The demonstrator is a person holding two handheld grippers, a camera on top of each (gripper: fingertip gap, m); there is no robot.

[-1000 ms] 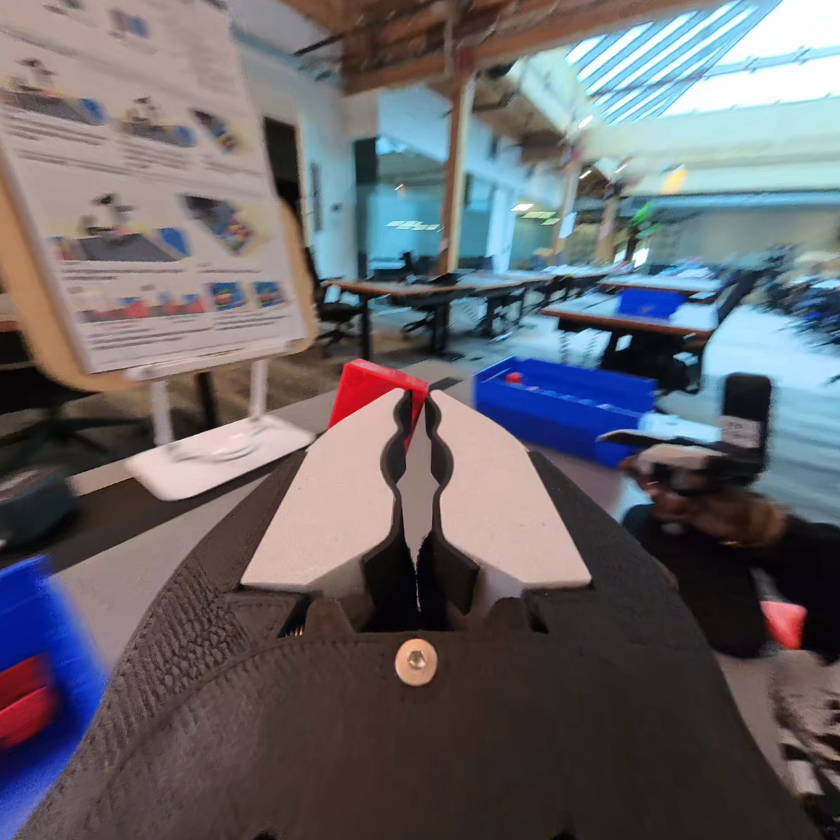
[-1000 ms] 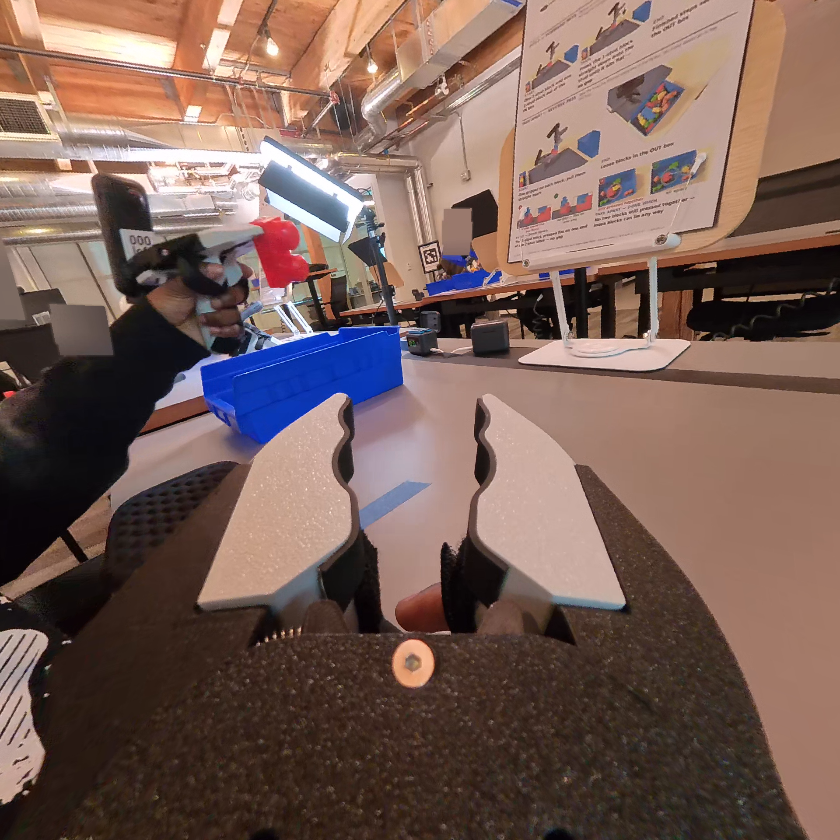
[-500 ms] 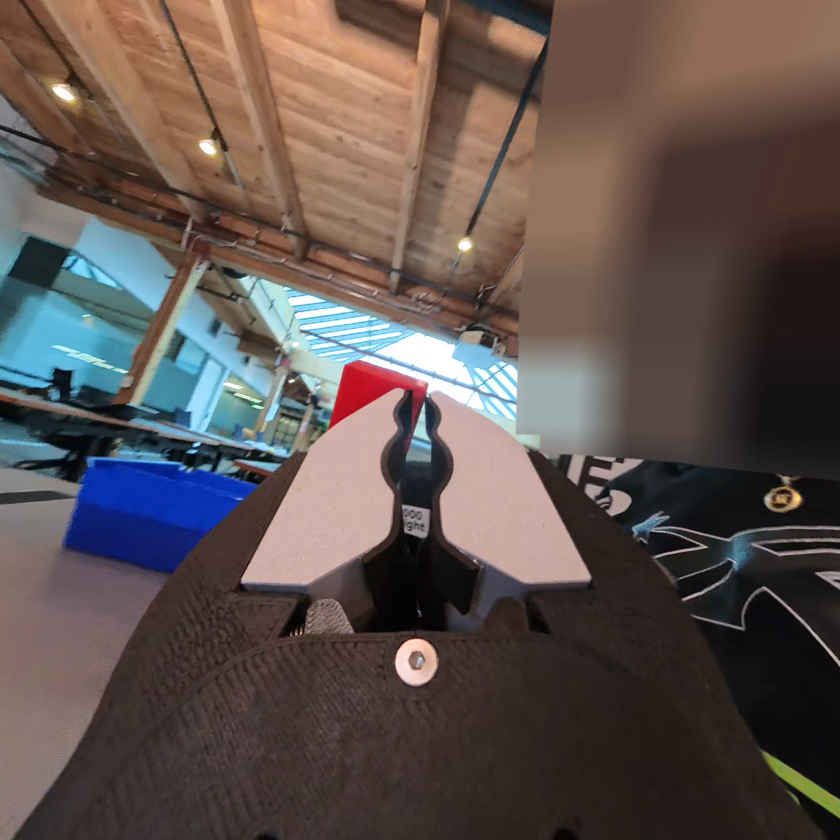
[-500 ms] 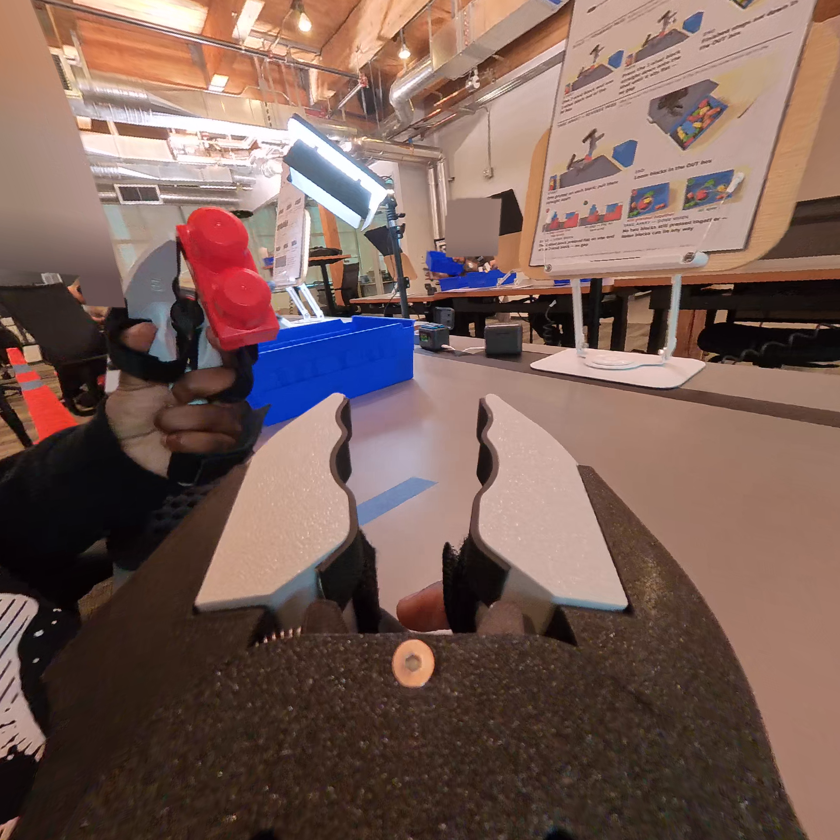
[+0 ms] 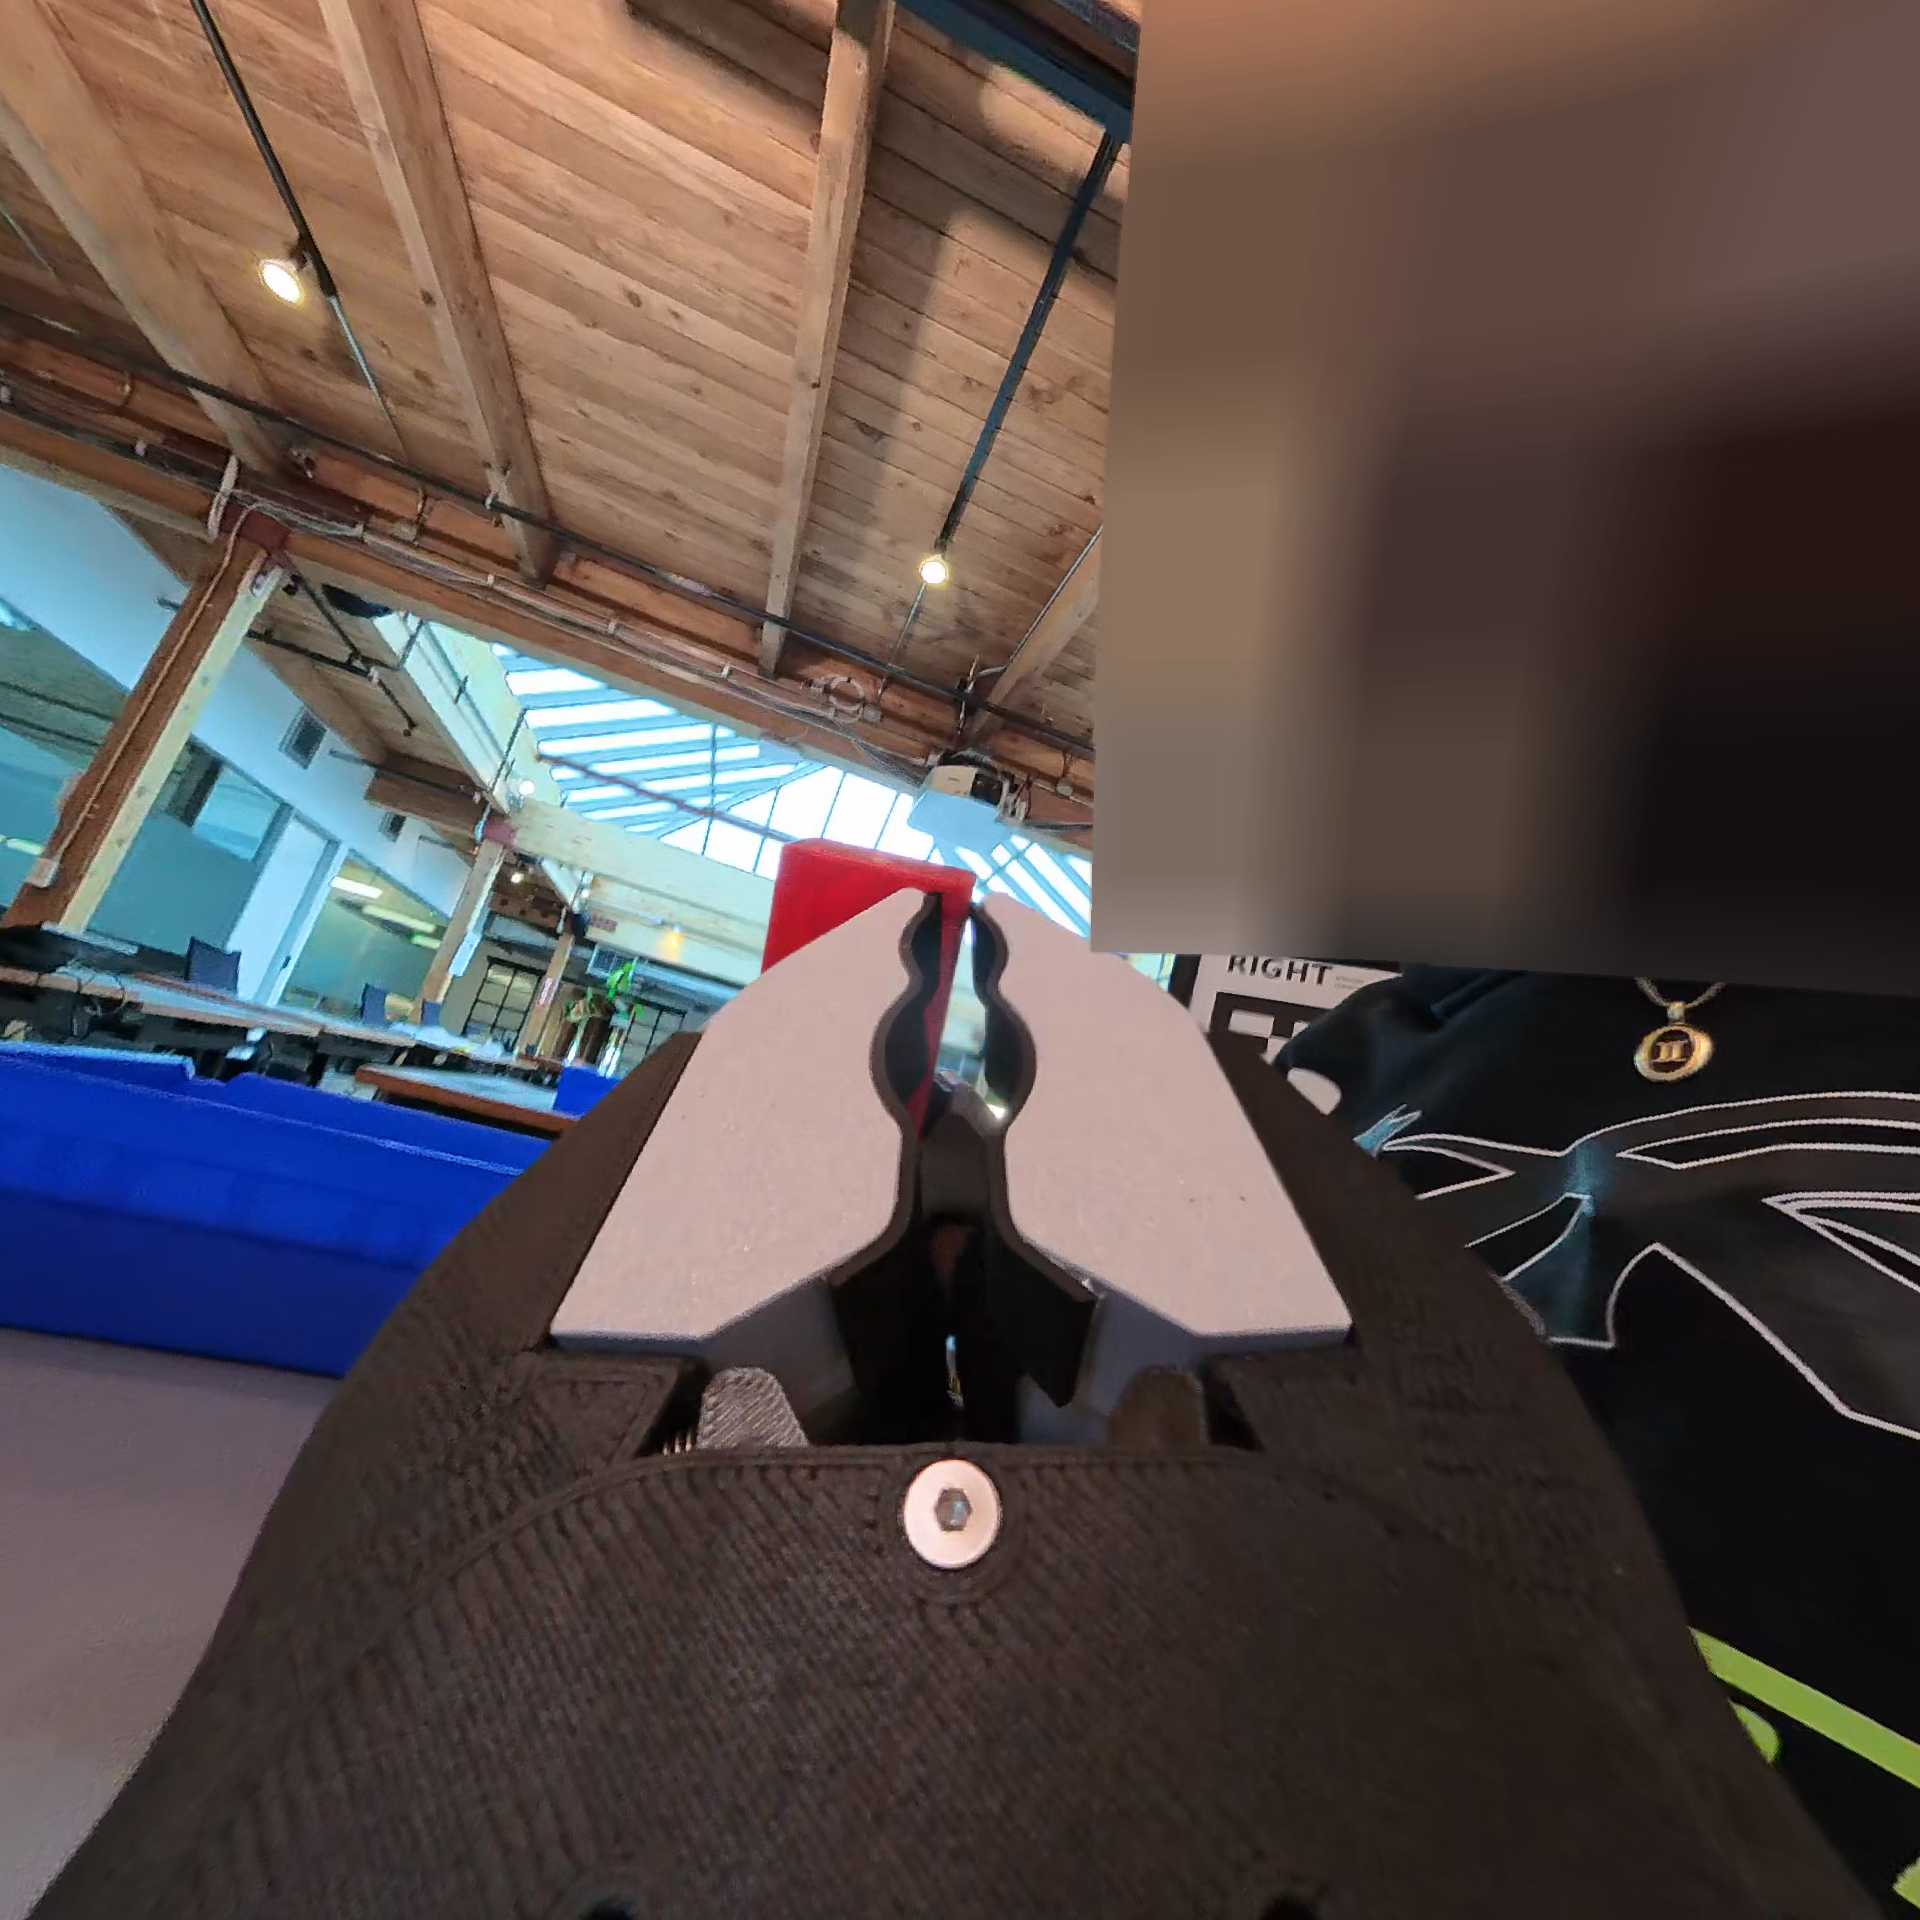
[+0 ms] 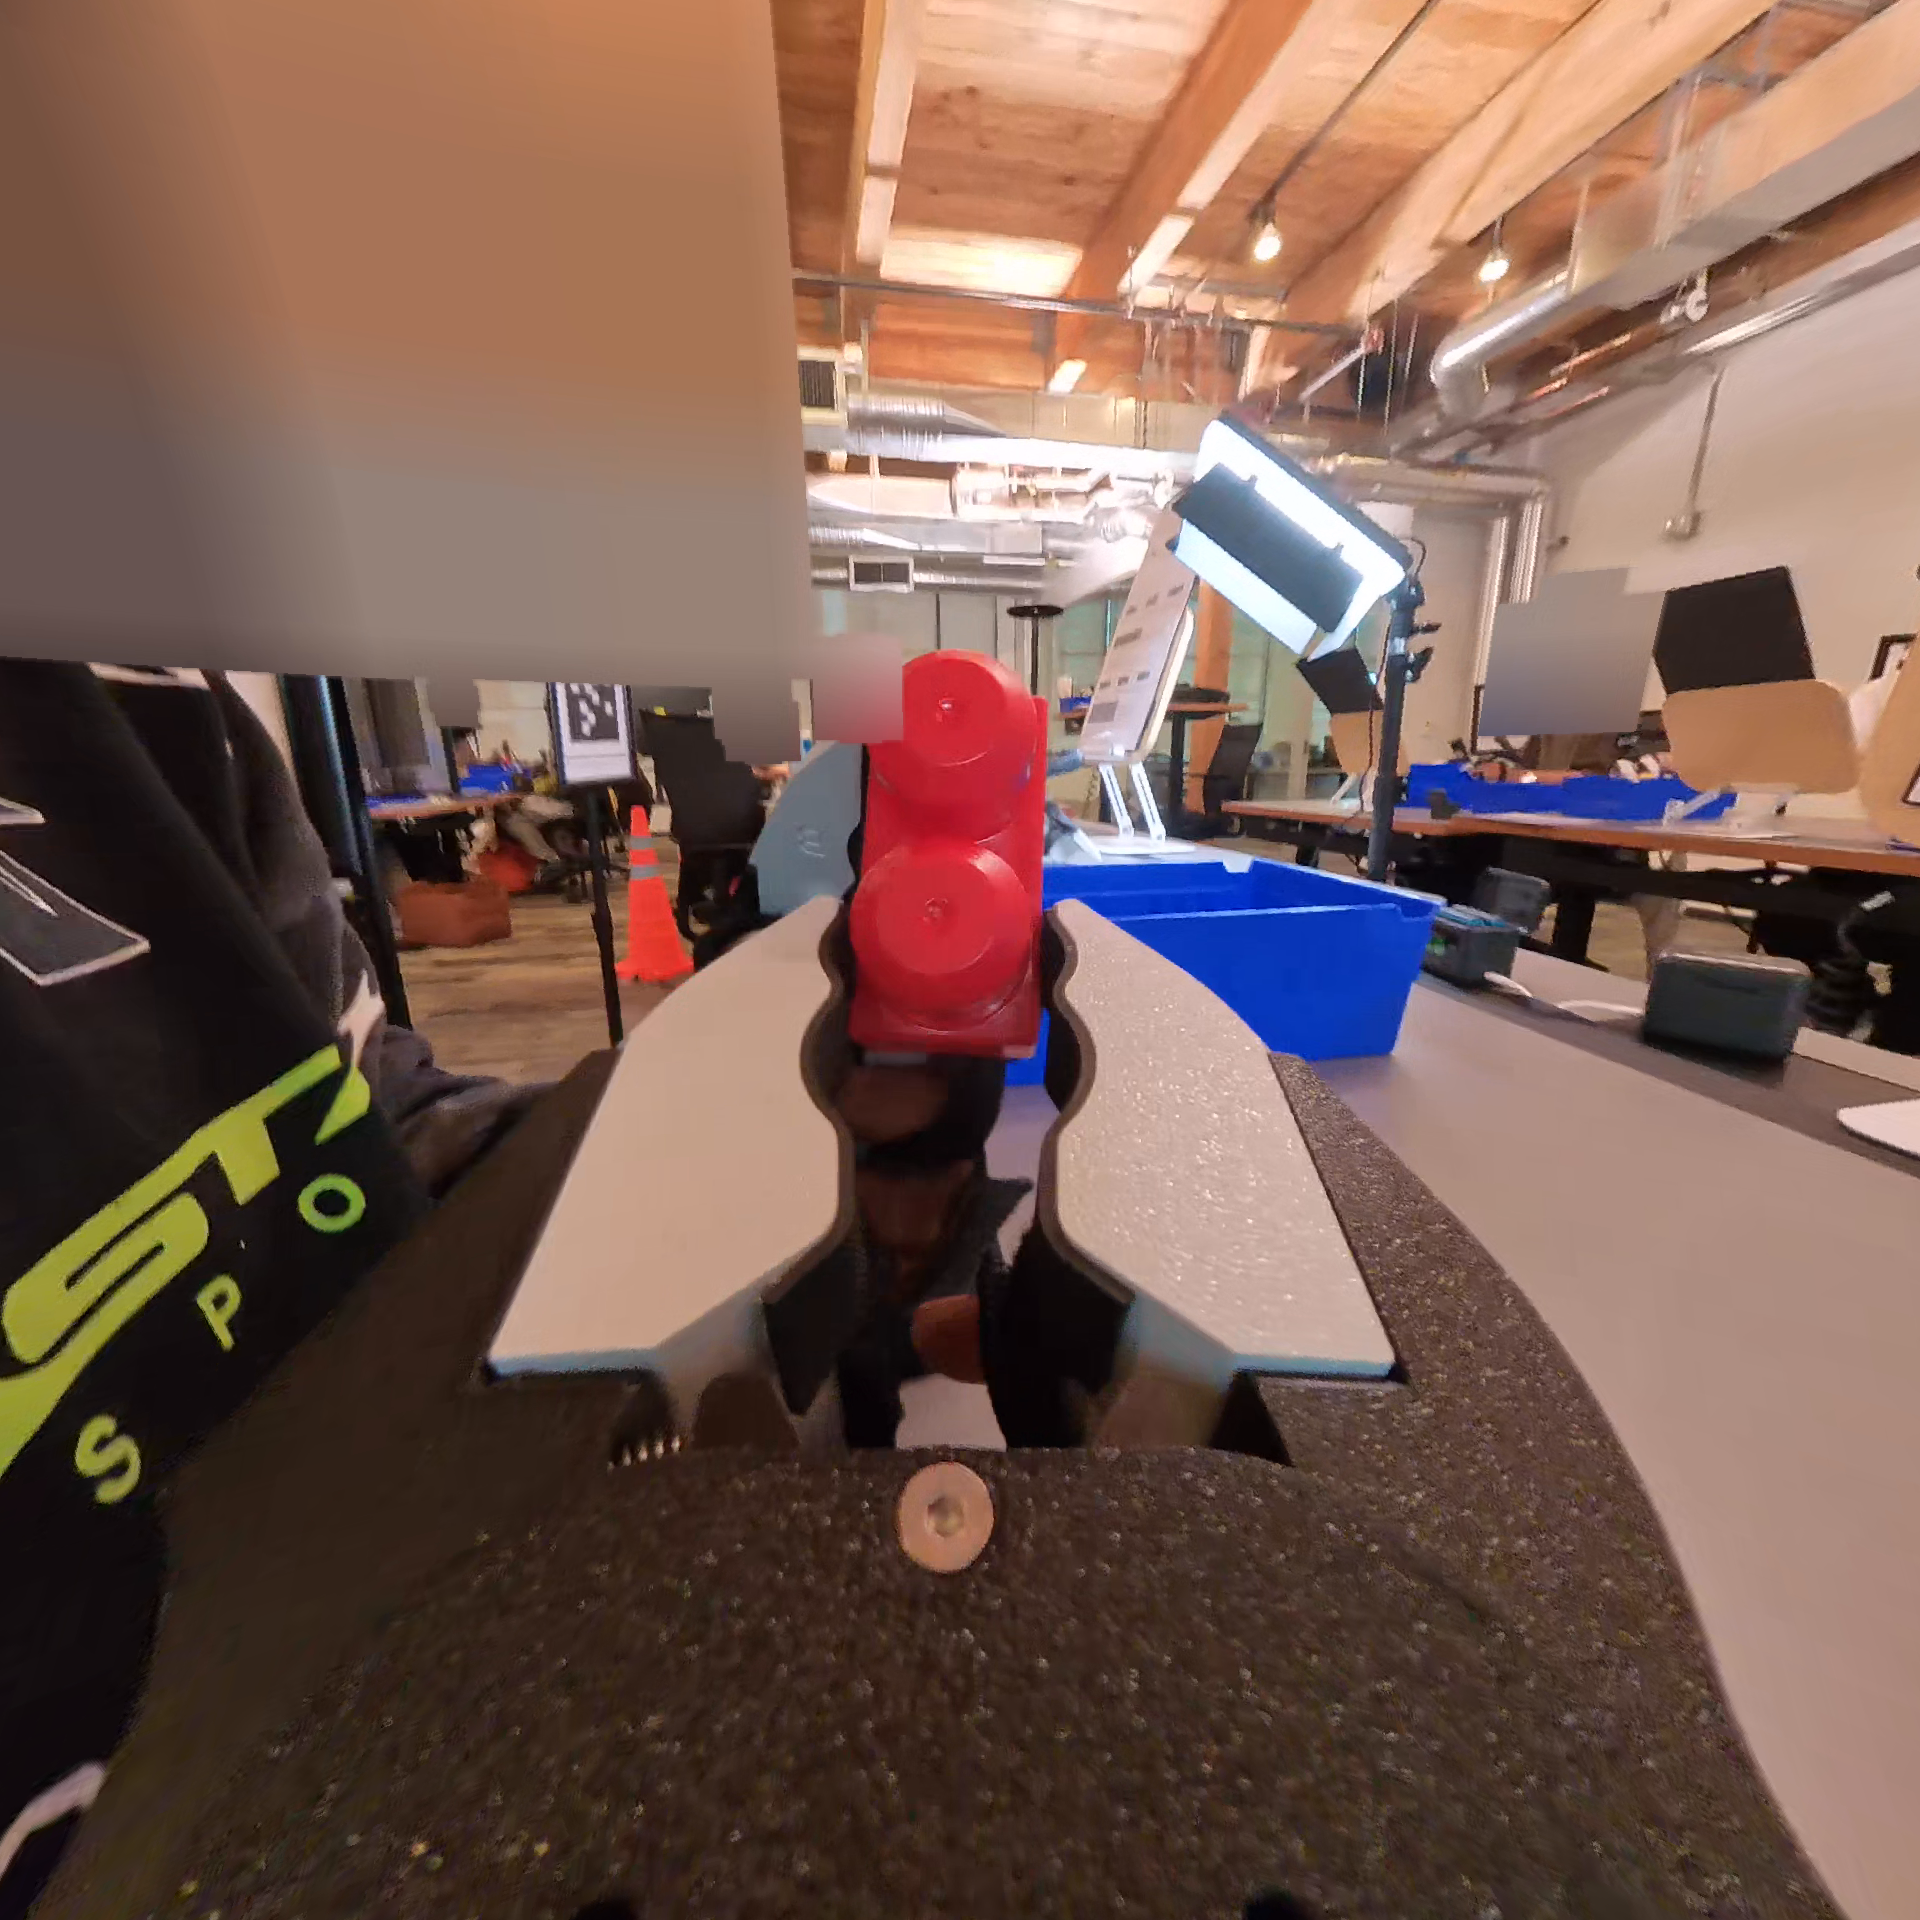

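In the left wrist view we see the left tongs [image 5: 958,914] clenched on a thin wall of a red block [image 5: 852,894], whose smooth back rises just above the fingertips. Its long axis seems to run upright, though the fingers [image 5: 790,1122] hide most of it. The tongs are tilted upward toward the wooden ceiling [image 5: 623,260] and a skylight [image 5: 748,800]. A blue bin [image 5: 208,1195] sits on the grey bench [image 5: 104,1558] to the left. On the right stands a person in a black printed shirt [image 5: 1714,1195] with a gold pendant [image 5: 1673,1049], and a card with a black-and-white marker [image 5: 1257,1003] peeks out beside the shirt.

In the right wrist view we see what the other view hides: the block's [image 6: 951,862] studded face, two round studs stacked one above the other, pointing at the camera, long axis vertical. The lower stud lies between the tips of the right tongs [image 6: 943,935]; both pads sit close against the block's sides, but we cannot tell whether they press on it. Behind the block, a pale finger of the left tongs [image 6: 805,842] shows. Beyond are the blue bin [image 6: 1247,945] on the bench [image 6: 1610,1195], an orange cone [image 6: 649,904] on the floor, a studio light [image 6: 1288,540] on a stand, and a small dark box [image 6: 1725,1003] at the right.
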